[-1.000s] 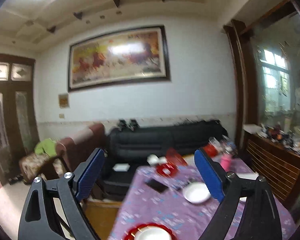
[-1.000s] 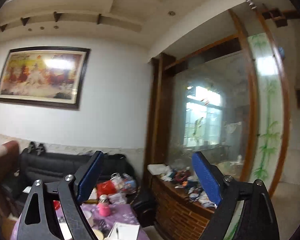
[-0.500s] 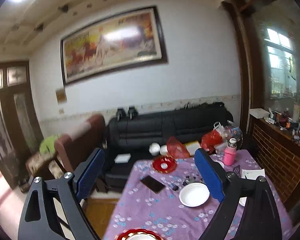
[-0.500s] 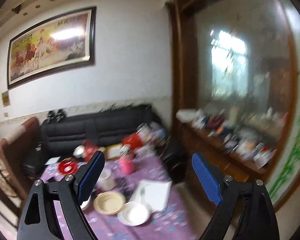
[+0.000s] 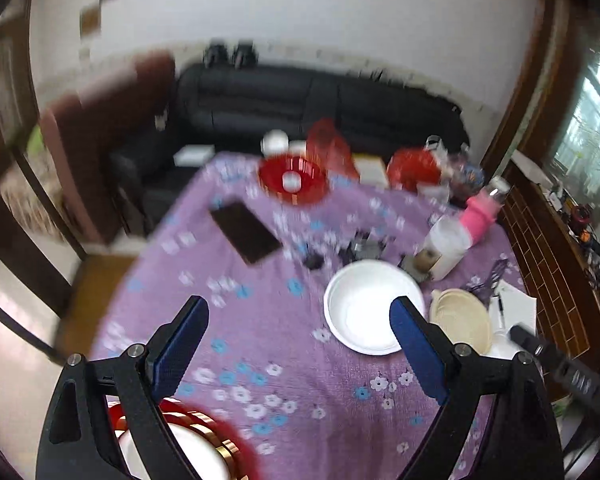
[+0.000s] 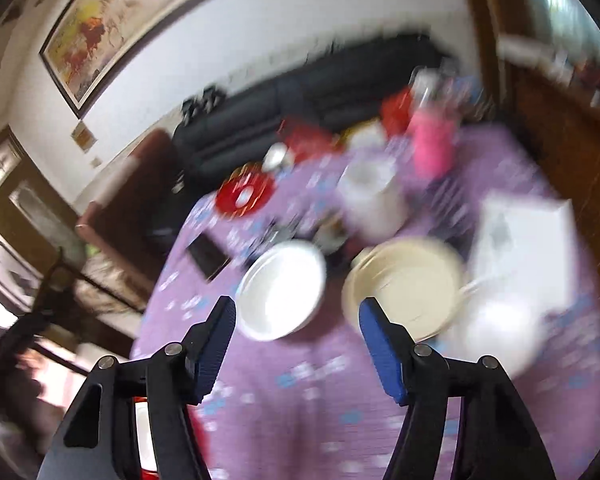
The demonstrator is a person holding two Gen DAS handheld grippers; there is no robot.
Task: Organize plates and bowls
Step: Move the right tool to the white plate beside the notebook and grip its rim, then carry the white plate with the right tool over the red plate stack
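Note:
A white bowl (image 5: 370, 306) sits mid-table on the purple flowered cloth (image 5: 260, 320), with a cream plate (image 5: 462, 322) to its right. A red plate with a white centre (image 5: 293, 180) lies at the far end. Another red-rimmed plate with a white dish (image 5: 188, 446) lies at the near edge under my left gripper. My left gripper (image 5: 298, 324) is open and empty above the cloth. In the blurred right wrist view the white bowl (image 6: 282, 290) and cream plate (image 6: 406, 286) lie just beyond my open, empty right gripper (image 6: 296, 322).
A dark phone (image 5: 246, 232), small dark items (image 5: 340, 252), a white jar (image 5: 446, 248), a pink bottle (image 5: 482, 216), red bags (image 5: 414, 168) and white paper with a pen (image 5: 514, 312) are on the table. A black sofa (image 5: 320, 100) stands behind, a wooden cabinet (image 5: 556, 248) at right.
Both grippers have tilted down from the walls toward the table and moved closer to it. The white bowl and cream plate now fill the middle of both views. Both jaws stay open.

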